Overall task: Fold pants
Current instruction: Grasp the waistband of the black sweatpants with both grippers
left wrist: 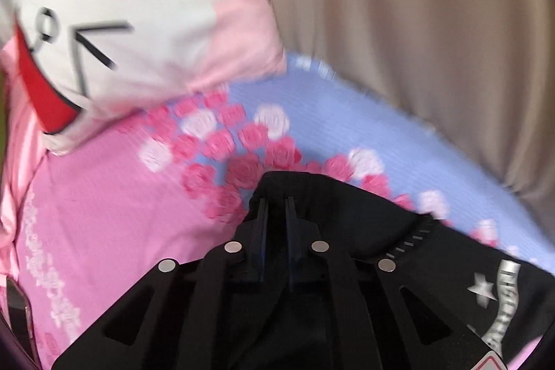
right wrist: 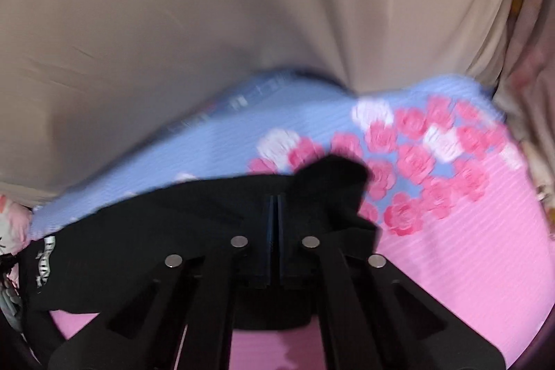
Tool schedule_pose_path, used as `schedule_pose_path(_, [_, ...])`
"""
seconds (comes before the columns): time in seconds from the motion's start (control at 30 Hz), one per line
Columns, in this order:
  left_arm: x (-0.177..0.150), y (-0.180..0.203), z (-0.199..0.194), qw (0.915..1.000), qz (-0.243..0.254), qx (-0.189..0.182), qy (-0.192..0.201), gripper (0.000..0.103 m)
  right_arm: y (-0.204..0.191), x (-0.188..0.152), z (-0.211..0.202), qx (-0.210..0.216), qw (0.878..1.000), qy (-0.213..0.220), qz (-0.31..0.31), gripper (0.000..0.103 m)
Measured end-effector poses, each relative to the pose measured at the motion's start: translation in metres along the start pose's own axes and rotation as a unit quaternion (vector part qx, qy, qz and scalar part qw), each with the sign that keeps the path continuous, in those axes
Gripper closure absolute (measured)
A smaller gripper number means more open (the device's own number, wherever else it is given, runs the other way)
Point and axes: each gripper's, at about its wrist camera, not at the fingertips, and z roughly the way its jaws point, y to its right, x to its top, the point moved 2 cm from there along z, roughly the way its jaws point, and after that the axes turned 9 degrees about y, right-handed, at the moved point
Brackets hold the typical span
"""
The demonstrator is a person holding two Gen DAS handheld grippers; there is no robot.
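Black pants lie spread on a pink and blue bed sheet printed with pink and white roses, filling the lower part of both frames. In the left wrist view, the left gripper has its 2 fingers drawn nearly together, pinching a raised edge of the black fabric at lower center; a white printed logo with a star shows on the pants at lower right. A white and pink cartoon pillow fills the upper left, resting on the sheet, and a beige curtain hangs across the upper right. In the right wrist view, the right gripper is closed tight on the pants, with a bunched peak of cloth rising just right of its tips. The same curtain covers the top of that frame, and only this view shows patterned pale fabric along the right edge. Both views are motion-blurred.
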Motion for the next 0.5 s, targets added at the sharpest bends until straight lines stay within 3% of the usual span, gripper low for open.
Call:
schedule_pose_path(0.17, [-0.002,-0.02,-0.112,0.9949,0.007,-0.077,0.065,0.1,0.0,0.012,-0.099,0.037,0.997,0.068,-0.009,0.103])
schedule_pose_path(0.33, [-0.039,-0.045,-0.213,0.9858,0.036,-0.122,0.11,0.103,0.02,-0.018,-0.208,0.052,0.993,0.103,-0.031,0.103])
schedule_pose_path(0.43, [-0.08,-0.075,-0.251,0.9852,0.045,-0.11,0.123,0.103,0.044,-0.049,-0.244,0.048,0.994,0.097,-0.032,0.103])
schedule_pose_path(0.5, [-0.11,-0.097,-0.257,0.9883,0.044,-0.104,0.102,0.103,0.057,-0.076,-0.255,0.033,0.996,0.072,-0.038,0.103])
